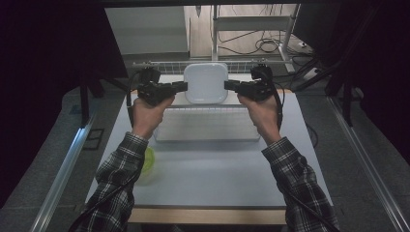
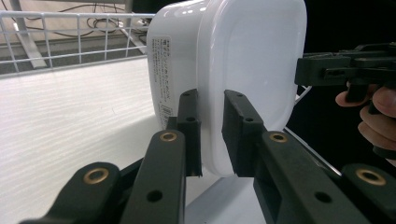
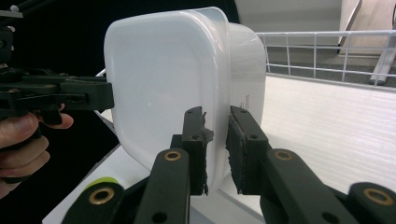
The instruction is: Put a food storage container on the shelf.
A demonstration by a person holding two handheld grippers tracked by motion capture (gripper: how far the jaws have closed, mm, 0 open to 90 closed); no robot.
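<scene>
Can't see inside the white container (image 1: 206,82) at all, since its lid (image 2: 261,56) is on and the plastic is only milky, so whatever's in it (if anything) is hidden. The small printed label (image 2: 161,70) on its side is too fine to read. In the high view a green round thing (image 1: 148,159) sits well behind the left gripper (image 1: 180,87), half covered by the plaid sleeve (image 1: 118,183), and I can't tell what it is.

The container is held up between the two grippers, one on each side. The left gripper's jaws are nearly closed and pinch the rim at the lid's edge, lid on one side of the pads and tub wall on the other. The right gripper (image 1: 231,87) does the same on the opposite edge, jaws just as narrow and clamped on the rim. Each gripper view also shows the other gripper across the container, with the fingers (image 2: 373,112) of the hand holding it.

Below both grippers is a white ribbed tray (image 1: 207,124), lying on a pale table (image 1: 212,174). Just past the container runs a white wire rack (image 1: 159,64). Beyond that there's floor with loose cables (image 1: 263,46), and the room around is dark on both sides.
</scene>
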